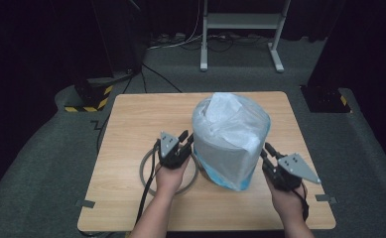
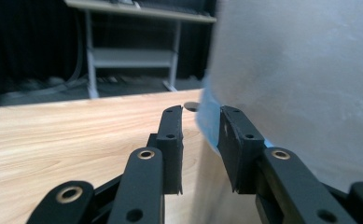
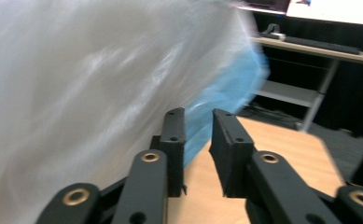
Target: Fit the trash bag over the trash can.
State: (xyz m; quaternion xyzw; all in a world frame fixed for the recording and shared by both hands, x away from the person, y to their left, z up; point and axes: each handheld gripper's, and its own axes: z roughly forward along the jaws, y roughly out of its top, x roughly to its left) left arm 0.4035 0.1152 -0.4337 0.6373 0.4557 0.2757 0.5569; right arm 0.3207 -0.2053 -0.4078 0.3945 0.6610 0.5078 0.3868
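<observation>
A big bin (image 1: 228, 148) wrapped in a clear bag (image 1: 230, 124) (blue at the bottom) stands in the middle of the wooden table (image 1: 131, 119). The left gripper (image 1: 184, 140) and the right gripper (image 1: 268, 151) sit on each side of it, both with jaws a little apart, and bag edge lies between them.

A grey cylindrical bin (image 1: 227, 153), lined with a translucent white plastic bag (image 1: 230, 121) whose loose top bunches above the rim, stands upright on my pale wooden desk (image 1: 131, 124), right of centre toward the near edge. A blue hem of the bag (image 1: 215, 176) drapes around the bin's base, close to the desk.
</observation>
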